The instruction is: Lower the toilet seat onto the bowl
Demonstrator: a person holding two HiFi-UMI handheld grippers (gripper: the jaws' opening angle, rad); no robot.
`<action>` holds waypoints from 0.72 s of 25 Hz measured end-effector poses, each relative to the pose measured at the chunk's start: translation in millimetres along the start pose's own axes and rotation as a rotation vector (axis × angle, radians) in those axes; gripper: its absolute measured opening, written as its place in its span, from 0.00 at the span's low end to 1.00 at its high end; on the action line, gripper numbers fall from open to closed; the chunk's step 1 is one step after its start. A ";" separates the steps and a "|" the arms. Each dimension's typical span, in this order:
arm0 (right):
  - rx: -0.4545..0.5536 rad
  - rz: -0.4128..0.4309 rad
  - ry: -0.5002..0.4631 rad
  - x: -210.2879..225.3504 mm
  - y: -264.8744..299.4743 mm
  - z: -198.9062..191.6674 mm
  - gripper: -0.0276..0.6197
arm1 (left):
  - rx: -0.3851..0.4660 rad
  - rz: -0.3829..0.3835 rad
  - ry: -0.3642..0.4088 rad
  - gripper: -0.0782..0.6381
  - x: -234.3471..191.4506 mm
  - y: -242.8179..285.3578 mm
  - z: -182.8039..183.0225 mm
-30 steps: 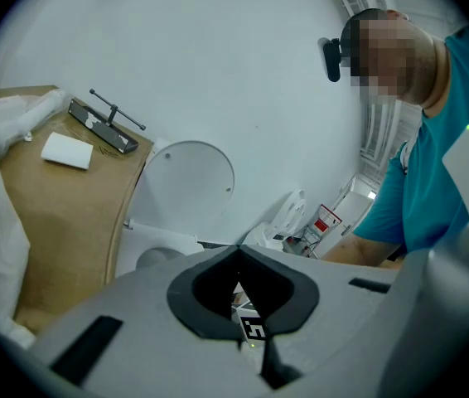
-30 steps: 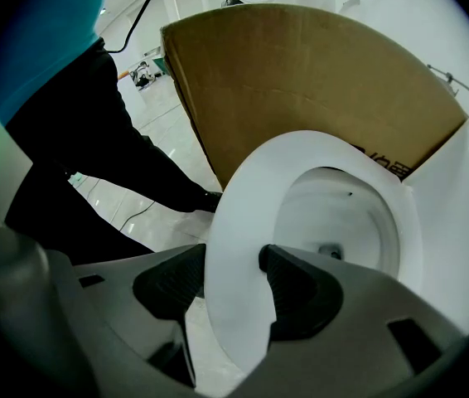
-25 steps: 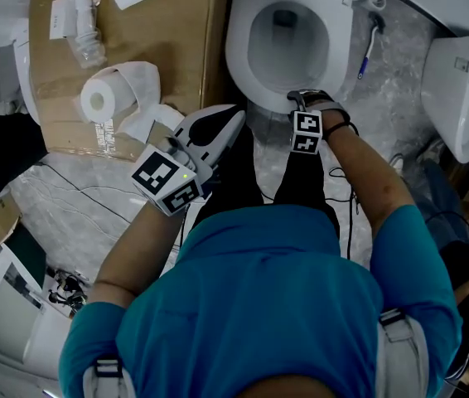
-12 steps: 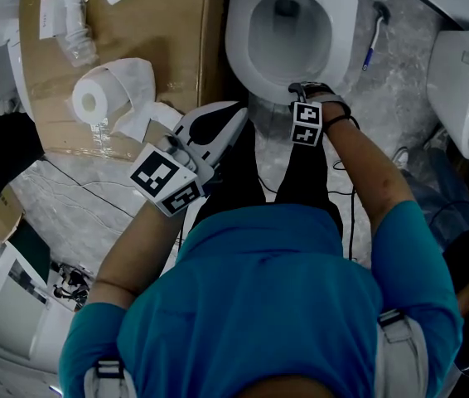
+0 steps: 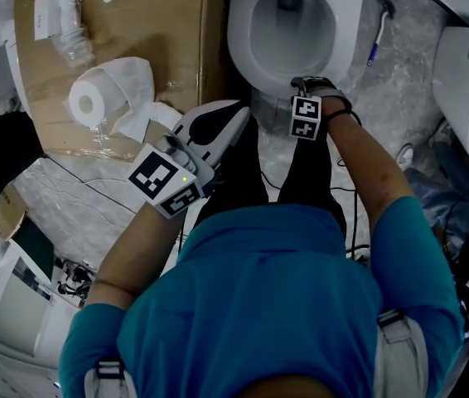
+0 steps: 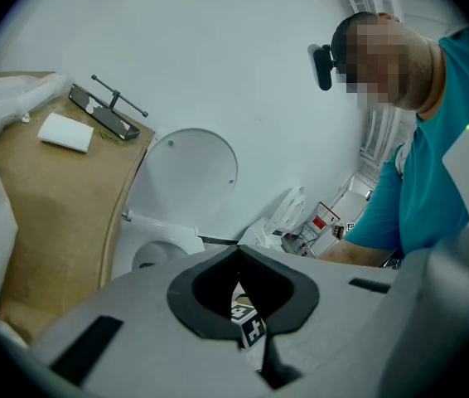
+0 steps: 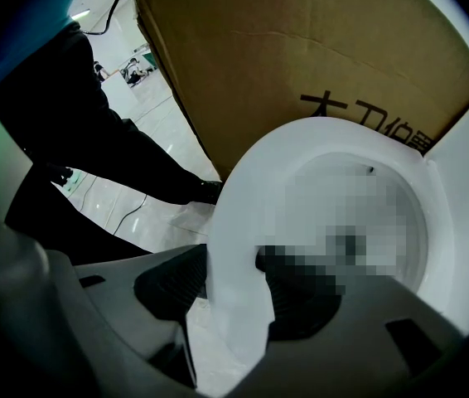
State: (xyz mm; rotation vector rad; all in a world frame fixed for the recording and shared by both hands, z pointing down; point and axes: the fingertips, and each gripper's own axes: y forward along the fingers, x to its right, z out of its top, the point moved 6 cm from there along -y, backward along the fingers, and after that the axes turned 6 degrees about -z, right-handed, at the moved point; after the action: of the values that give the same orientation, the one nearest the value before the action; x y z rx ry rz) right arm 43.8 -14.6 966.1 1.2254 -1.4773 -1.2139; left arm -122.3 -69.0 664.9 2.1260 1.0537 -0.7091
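The white toilet seat (image 5: pixel 239 48) lies about level over the bowl at the top of the head view. My right gripper (image 5: pixel 305 85) is at the seat's front edge. In the right gripper view its jaws stand either side of the seat rim (image 7: pixel 243 189) with the pads pressed on it, so the right gripper (image 7: pixel 239 293) is shut on the seat. The left gripper (image 5: pixel 236 114) is held shut above the person's legs, left of the bowl, holding nothing. The left gripper view shows its jaws (image 6: pixel 247 305) closed and the upright lid (image 6: pixel 193 168) against a white wall.
A cardboard box (image 5: pixel 135 48) stands left of the toilet with a toilet roll (image 5: pixel 94 102) and a plastic bottle (image 5: pixel 69 31) on it. A blue-handled brush (image 5: pixel 375 44) lies right of the bowl. Another white toilet (image 5: pixel 466 81) sits at far right. Cables (image 5: pixel 77 193) cross the floor.
The head view has shifted slightly, moving the toilet up in the picture. The right gripper stays on the seat's front rim and the left gripper has not moved.
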 end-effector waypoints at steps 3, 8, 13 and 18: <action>-0.011 0.003 -0.001 0.7 5.5 -0.3 0.38 | -0.004 -0.001 -0.004 0.11 -1.8 -0.9 -1.0; -0.033 0.000 0.000 0.7 17.5 0.0 0.39 | -0.005 -0.004 -0.009 0.11 -4.1 -1.9 -4.3; -0.050 -0.004 0.000 1.4 25.0 -0.8 0.39 | -0.010 -0.006 -0.014 0.11 -5.1 -1.4 -6.4; -0.044 0.003 0.002 3.0 27.0 -0.7 0.40 | -0.007 -0.007 -0.013 0.11 -6.0 -1.0 -8.5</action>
State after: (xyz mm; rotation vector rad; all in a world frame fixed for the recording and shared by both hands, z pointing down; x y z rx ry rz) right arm 39.4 -16.3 992.9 1.1941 -1.4428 -1.2368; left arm -124.8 -65.1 674.2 2.1101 1.0558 -0.7213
